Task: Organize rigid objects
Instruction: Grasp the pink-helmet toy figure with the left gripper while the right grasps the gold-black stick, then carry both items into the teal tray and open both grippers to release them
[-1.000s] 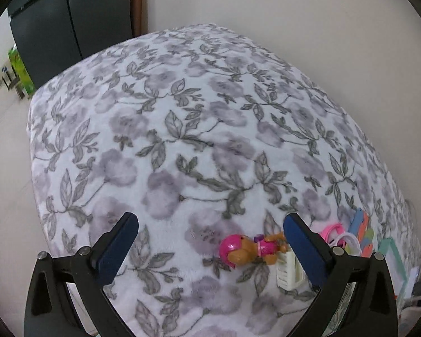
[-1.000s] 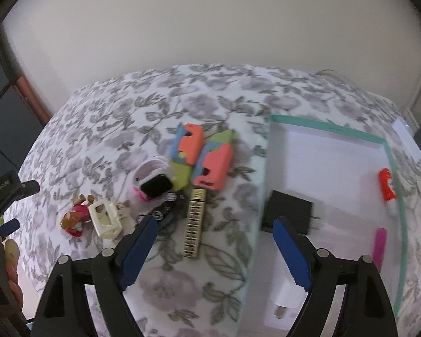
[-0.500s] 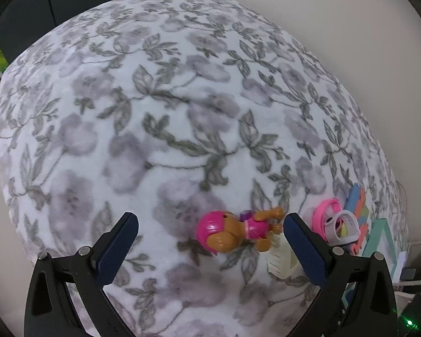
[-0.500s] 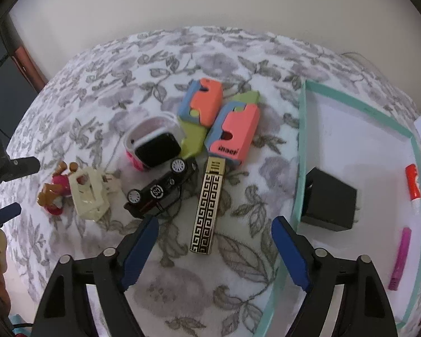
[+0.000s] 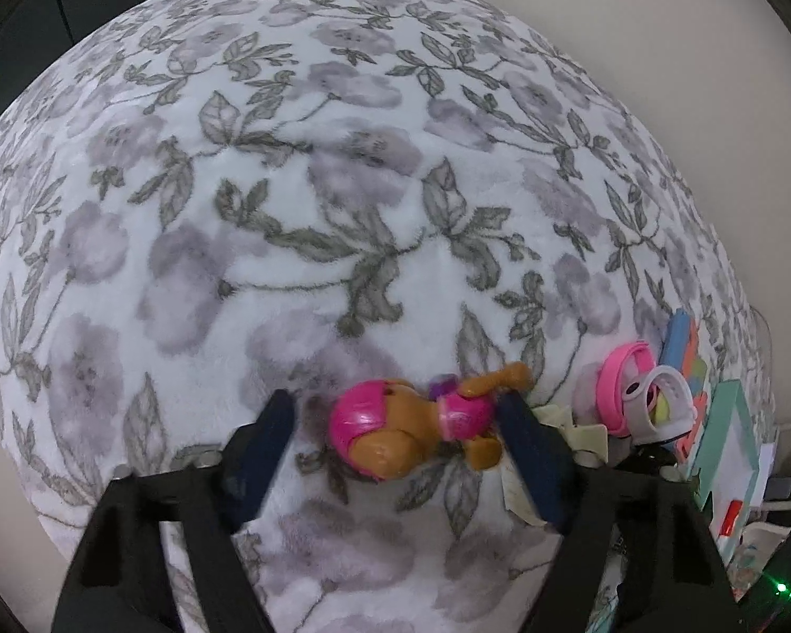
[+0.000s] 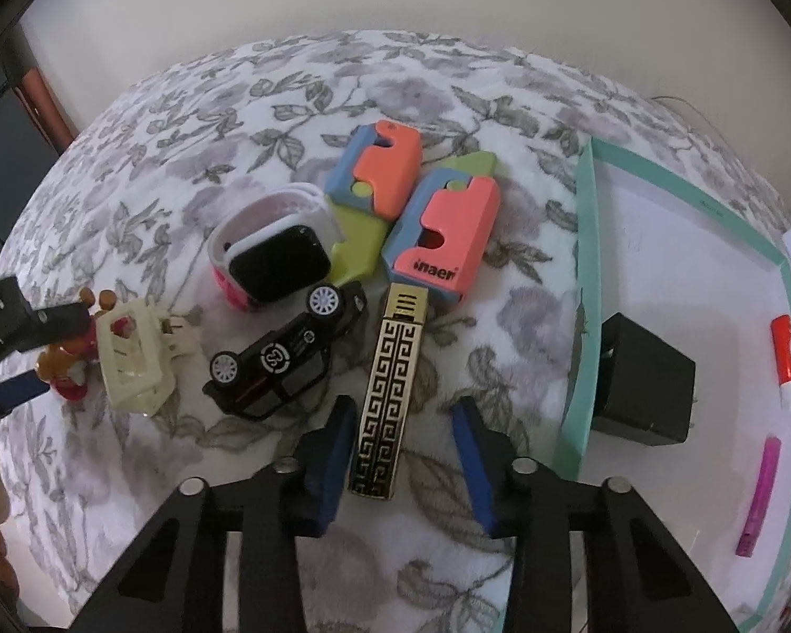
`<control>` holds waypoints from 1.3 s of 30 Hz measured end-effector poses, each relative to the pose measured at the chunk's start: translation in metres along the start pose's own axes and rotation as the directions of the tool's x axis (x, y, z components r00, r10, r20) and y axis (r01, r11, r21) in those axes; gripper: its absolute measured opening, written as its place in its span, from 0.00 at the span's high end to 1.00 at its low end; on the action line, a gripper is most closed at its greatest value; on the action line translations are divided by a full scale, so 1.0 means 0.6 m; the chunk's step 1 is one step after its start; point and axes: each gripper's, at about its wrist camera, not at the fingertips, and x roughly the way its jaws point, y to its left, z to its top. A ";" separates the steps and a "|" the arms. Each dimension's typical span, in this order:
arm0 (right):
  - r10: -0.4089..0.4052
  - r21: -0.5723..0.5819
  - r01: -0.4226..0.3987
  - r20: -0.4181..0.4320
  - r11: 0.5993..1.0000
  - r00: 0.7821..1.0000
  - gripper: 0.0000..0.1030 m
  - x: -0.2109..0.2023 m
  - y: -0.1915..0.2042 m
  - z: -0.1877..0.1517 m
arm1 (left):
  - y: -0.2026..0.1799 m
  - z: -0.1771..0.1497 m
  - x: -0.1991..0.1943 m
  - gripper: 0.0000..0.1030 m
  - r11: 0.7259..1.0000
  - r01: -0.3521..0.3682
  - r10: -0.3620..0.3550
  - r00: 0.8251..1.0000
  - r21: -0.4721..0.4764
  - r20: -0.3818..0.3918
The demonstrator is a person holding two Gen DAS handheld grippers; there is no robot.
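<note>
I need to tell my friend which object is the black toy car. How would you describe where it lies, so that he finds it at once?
Start from the teal-edged tray on the flowered blanket and look to its left, at the cluster of small things. The black toy car lies on its side there, just in front of the smartwatch and left of the long gold-patterned bar. Nothing else there has wheels.

The cream clip [image 5: 580, 430] sits mostly hidden behind the left claw [image 5: 395, 438]; tray [image 6: 588, 242] cut off right.
</note>
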 end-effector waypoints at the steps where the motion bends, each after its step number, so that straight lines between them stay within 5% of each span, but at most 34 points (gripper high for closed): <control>1: 0.000 -0.001 0.000 0.001 1.000 1.000 0.63 0.000 0.000 0.001 | -0.003 0.001 0.005 0.28 1.000 0.005 -0.005 1.000 0.000 -0.001; 5: 0.006 -0.007 -0.006 0.003 1.000 1.000 0.84 0.005 0.003 0.006 | -0.014 0.002 0.007 0.36 1.000 0.007 -0.008 1.000 0.018 0.018; 15: 0.066 0.026 -0.066 -0.013 0.997 0.998 0.84 -0.011 -0.015 -0.006 | -0.004 0.000 -0.012 0.37 1.000 0.009 -0.009 0.999 -0.003 0.046; 26: 0.128 0.102 -0.139 0.109 0.985 0.986 0.84 -0.094 -0.052 0.015 | -0.033 0.011 -0.114 0.37 0.998 0.056 -0.062 0.974 0.033 0.216; 33: 0.046 0.180 -0.096 0.265 0.979 0.963 0.84 -0.203 -0.121 0.037 | -0.122 -0.014 -0.193 0.37 0.979 0.092 -0.147 0.940 0.184 0.309; 39: -0.030 0.299 -0.071 0.321 0.952 0.947 0.84 -0.263 -0.208 0.033 | -0.236 -0.061 -0.238 0.37 0.925 0.139 -0.252 0.921 0.354 0.296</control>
